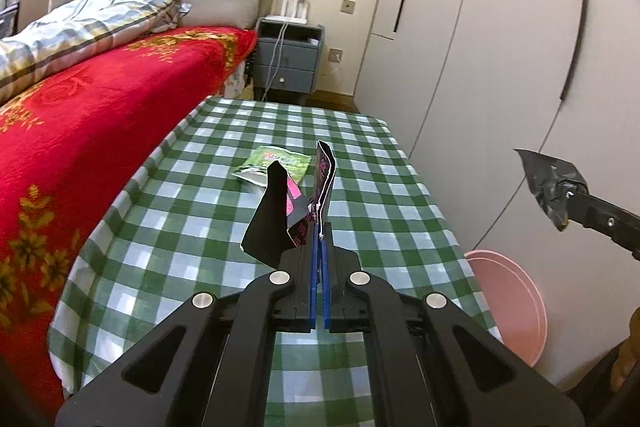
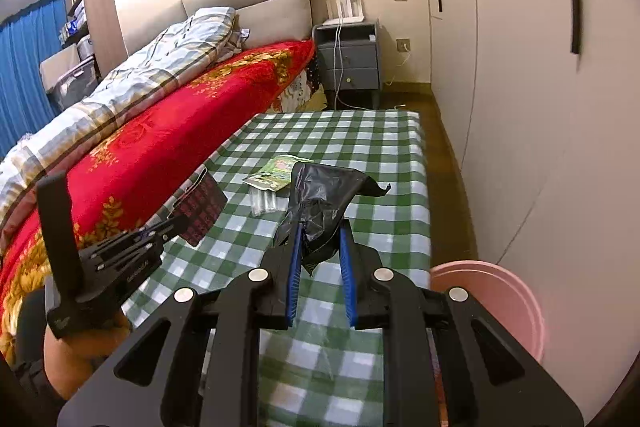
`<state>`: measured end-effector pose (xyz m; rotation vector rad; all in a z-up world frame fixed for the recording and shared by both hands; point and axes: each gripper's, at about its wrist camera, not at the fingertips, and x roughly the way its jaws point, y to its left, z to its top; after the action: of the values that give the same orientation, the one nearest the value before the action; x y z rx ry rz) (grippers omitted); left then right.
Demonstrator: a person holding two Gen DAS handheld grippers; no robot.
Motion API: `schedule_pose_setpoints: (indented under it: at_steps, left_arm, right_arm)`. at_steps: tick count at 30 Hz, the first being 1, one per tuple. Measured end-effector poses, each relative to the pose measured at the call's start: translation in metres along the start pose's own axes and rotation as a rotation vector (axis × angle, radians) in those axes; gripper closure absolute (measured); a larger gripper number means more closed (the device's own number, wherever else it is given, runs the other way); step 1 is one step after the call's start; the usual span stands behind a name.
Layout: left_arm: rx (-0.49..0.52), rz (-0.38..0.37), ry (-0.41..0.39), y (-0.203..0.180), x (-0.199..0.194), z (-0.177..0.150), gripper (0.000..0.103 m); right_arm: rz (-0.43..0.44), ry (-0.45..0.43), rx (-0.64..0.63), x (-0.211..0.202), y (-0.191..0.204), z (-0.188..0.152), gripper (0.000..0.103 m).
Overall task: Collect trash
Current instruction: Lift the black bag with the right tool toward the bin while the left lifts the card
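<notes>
My left gripper [image 1: 320, 227] is shut on a black snack wrapper [image 1: 276, 211] with pink print, held up above the green checked table [image 1: 168, 227]. The same wrapper [image 2: 200, 207] shows in the right wrist view, sticking out of the left gripper [image 2: 176, 225] over the table's left side. My right gripper [image 2: 320, 231] is shut on a crumpled black plastic piece [image 2: 320, 195], which also shows at the right edge of the left wrist view [image 1: 554, 183]. A green packet [image 1: 278, 165] [image 2: 276, 175] lies flat on the table beyond both grippers. A pink bin [image 2: 500, 303] [image 1: 508, 303] stands beside the table's right edge.
A bed with a red blanket [image 1: 92, 115] runs along the table's left side. A grey nightstand [image 1: 288, 59] stands at the far end. White wardrobe doors [image 1: 500, 47] line the right. A small clear wrapper [image 2: 264, 203] lies near the green packet.
</notes>
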<state>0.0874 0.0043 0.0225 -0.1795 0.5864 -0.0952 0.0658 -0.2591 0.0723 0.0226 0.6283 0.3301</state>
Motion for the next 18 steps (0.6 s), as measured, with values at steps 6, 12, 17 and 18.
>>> schedule_pose_setpoints:
  at_steps: [6, 12, 17, 18]
  left_arm:
    - [0.022, -0.019, -0.001, -0.011, 0.000, -0.003, 0.102]
    - [0.037, -0.036, 0.004, -0.021, 0.003, -0.005, 0.102]
    - [0.046, -0.055, 0.010, -0.030, 0.007, -0.007, 0.102]
    - [0.049, -0.060, 0.011, -0.033, 0.007, -0.008, 0.102]
  right_arm:
    - [-0.042, -0.006, 0.017, -0.014, -0.022, -0.011, 0.085]
    - [-0.107, -0.018, 0.068, -0.015, -0.042, -0.021, 0.085]
    - [-0.151, -0.028, 0.116, -0.017, -0.060, -0.022, 0.085]
    - [-0.160, -0.031, 0.119, -0.017, -0.063, -0.022, 0.085]
